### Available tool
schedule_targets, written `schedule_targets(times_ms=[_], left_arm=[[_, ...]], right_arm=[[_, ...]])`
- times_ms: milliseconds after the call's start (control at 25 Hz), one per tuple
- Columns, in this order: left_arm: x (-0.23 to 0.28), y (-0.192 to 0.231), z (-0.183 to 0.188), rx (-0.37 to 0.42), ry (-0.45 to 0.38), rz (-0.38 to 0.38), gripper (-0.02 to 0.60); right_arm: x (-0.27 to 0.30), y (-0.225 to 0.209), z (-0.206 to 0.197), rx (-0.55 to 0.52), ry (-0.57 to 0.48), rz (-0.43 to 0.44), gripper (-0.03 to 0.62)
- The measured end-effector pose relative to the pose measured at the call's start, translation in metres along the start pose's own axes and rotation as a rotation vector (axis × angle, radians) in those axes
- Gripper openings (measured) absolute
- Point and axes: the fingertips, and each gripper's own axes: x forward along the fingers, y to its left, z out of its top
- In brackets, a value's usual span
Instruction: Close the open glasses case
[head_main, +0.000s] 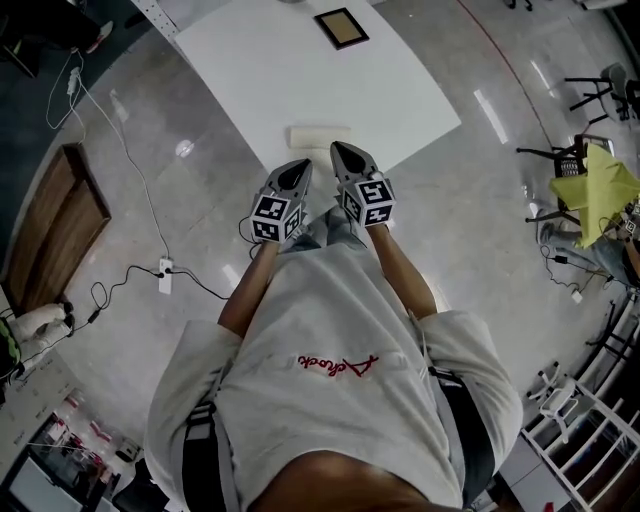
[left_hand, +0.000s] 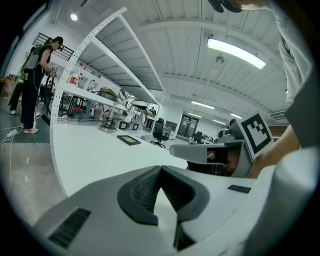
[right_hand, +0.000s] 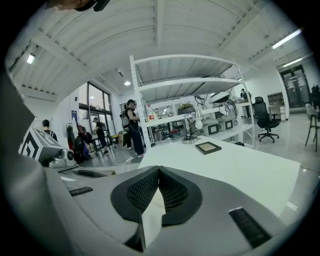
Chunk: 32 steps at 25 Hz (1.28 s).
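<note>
As I look down from the head view, the cream oblong glasses case (head_main: 320, 136) lies on the white rectangular surface (head_main: 400, 90), near its closest edge. It sits at twelve o'clock from both tongs and apart from them. My left tongs (head_main: 299, 166) are pressed together with nothing between them. My right tongs (head_main: 339, 149), just beside them at three o'clock, are likewise pressed together and empty. A dark-framed picture (head_main: 341, 27) lies farther along the surface at twelve o'clock. I cannot tell whether the case's lid is down.
</note>
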Motion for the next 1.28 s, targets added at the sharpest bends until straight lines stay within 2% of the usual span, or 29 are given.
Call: schedule_targets(times_ms=[160,640,880,1280], left_arm=[[-0.012,-0.003,0.0,-0.002,-0.022,-0.003,0.025],[-0.033,-0.02,0.006,0.017,-0.079,0.045,0.025],[-0.044,-0.05,0.002,0.021,-0.103,0.067,0.025],[-0.07,-0.1,-0.025,0.02,-0.107,0.096,0.025]], right_arm=[[-0.015,0.019,0.007,-0.063,-0.026,0.008,0.026],[-0.051,0.029,0.006,-0.037,-0.064,0.014,0.025],[-0.083,0.034,0.006,-0.047,-0.095,0.047,0.025],[-0.143,0.047,-0.008,-0.066,-0.1,0.058,0.023]])
